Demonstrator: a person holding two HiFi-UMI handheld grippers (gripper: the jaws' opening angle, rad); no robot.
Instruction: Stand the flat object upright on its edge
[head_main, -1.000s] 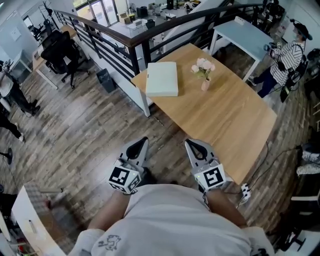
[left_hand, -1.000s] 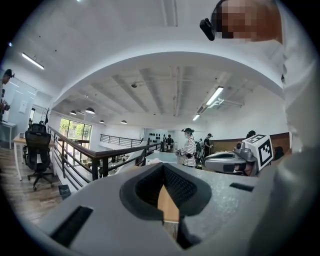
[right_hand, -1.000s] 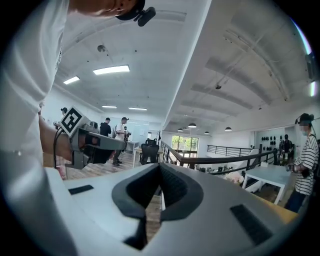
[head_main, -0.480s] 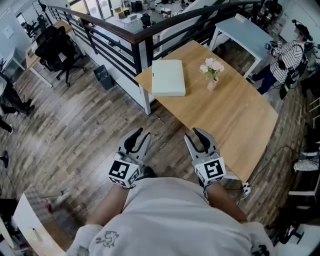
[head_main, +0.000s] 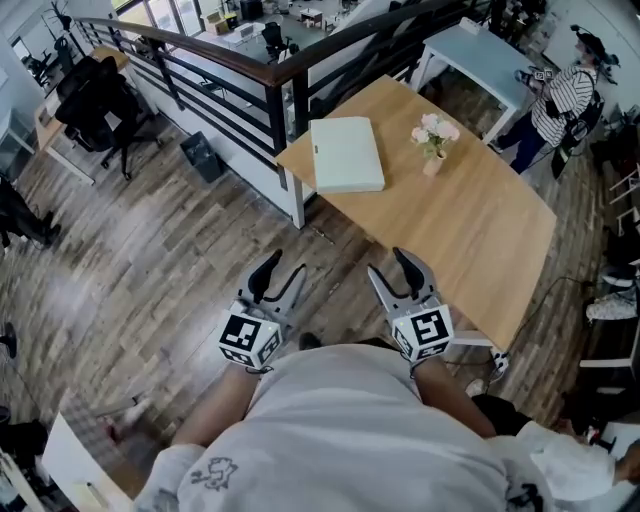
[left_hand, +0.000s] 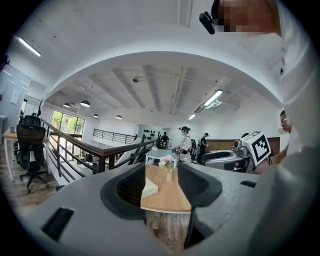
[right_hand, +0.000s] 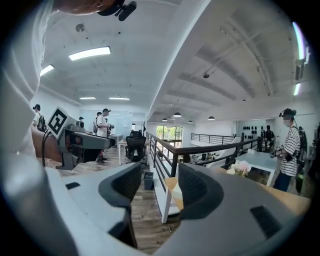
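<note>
Opening empty, left gripper (head_main: 283, 272) and right gripper (head_main: 392, 272) jaws are facing the flat object (head_main: 346, 154), lying well ahead at the worktop (head_main: 460, 230) left corner.

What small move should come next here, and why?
Probably step toward the light wooden table and reach forward: the pale green flat box lies flat near its far corner, well beyond the left gripper and right gripper, whose jaws are opening with nothing between them.
</note>
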